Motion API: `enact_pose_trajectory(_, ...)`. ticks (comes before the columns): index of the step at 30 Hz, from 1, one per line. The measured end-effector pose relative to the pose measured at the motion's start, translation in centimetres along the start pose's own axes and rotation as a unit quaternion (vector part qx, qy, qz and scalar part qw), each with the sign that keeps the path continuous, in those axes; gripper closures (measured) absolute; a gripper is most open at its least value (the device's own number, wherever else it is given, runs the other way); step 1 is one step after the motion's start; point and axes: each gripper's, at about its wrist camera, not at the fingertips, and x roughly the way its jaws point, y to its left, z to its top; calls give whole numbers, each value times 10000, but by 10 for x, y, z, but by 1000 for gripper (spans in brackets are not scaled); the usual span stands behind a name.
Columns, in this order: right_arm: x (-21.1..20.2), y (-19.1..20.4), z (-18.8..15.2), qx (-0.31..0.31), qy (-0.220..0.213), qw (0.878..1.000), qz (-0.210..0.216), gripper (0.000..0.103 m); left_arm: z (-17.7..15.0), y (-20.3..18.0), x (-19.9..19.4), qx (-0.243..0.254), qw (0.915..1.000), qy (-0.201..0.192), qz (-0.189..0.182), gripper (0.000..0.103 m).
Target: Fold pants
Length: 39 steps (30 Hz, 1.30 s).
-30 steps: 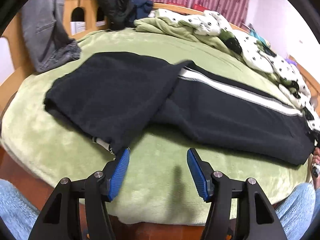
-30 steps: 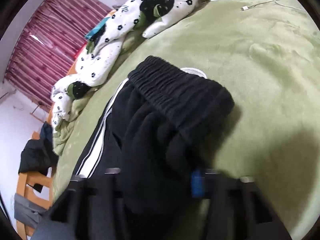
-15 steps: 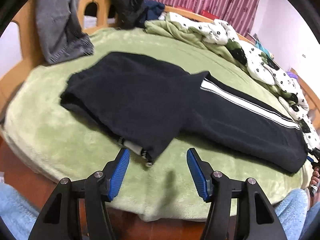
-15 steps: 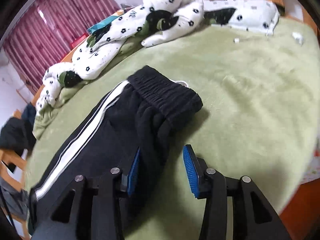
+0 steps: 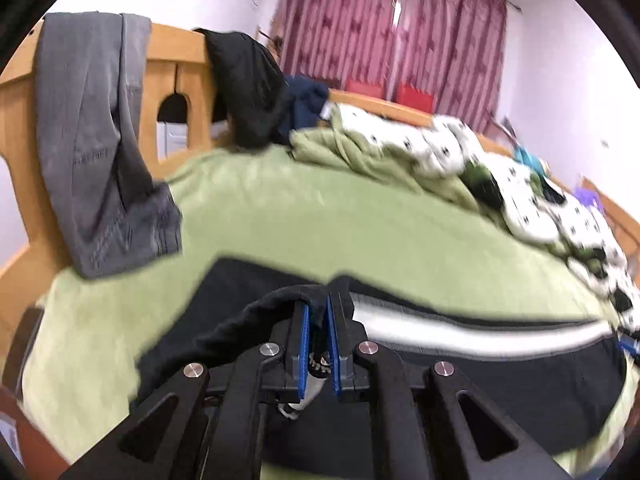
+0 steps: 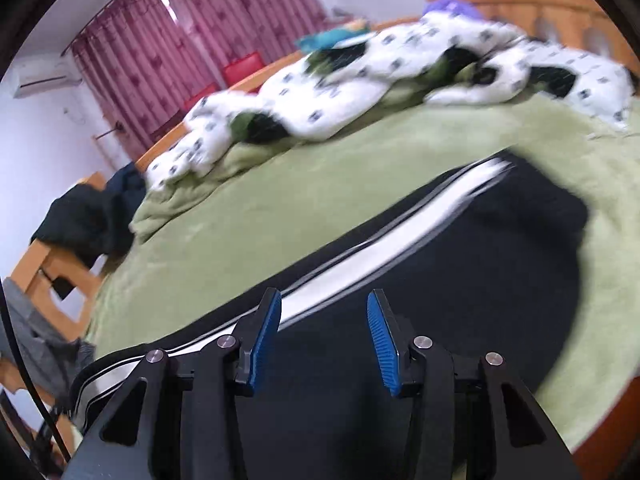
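Black pants (image 5: 500, 384) with a white side stripe (image 5: 472, 334) lie on the green blanket (image 5: 320, 224). My left gripper (image 5: 316, 320) is shut on a raised black fold of the pants at the leg end and lifts it off the bed. In the right wrist view the pants (image 6: 480, 280) stretch away with the stripe (image 6: 400, 232) along their left side. My right gripper (image 6: 324, 312) is open and empty, low over the black cloth.
A grey garment (image 5: 100, 140) and a black one (image 5: 248, 84) hang on the wooden bed frame (image 5: 176, 48). A white spotted duvet (image 6: 340, 92) is piled along the far side of the bed. Red curtains (image 5: 392, 32) hang behind.
My left gripper moved forward, shut on the pants' leg end and lifted it. My right gripper, off the waistband, moved along the pants and stays open.
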Motion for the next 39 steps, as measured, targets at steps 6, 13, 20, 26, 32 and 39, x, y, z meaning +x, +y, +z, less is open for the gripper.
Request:
enact_pose_trajectory(6,60,90,-13,-486,239,9980,329,59,36,38,62,-364,9991,132,151,94)
enact_pose_trajectory(13,95,73,-51,-407,345,9977,407,59,16,81,95,-949,9929,623,-369,57)
enact_pose_trajectory(20,116,33,-37,641,415,9947,689,58,18,91,106,-1034,9922,499,-484,29)
enact_pose_trajectory(26,120,40,-39,451,398,9964,594,58,13,78,140,-977,9906,961,-37,29)
enact_pose_trajectory(32,112,54,-40,1,382,9977,558,58,17,85,170,-1023,9864,1046,751,31)
enact_pose_trajectory(39,105,55,-39,-334,346,9978,457,59,28,92,158,-1206,9892,684,468,90)
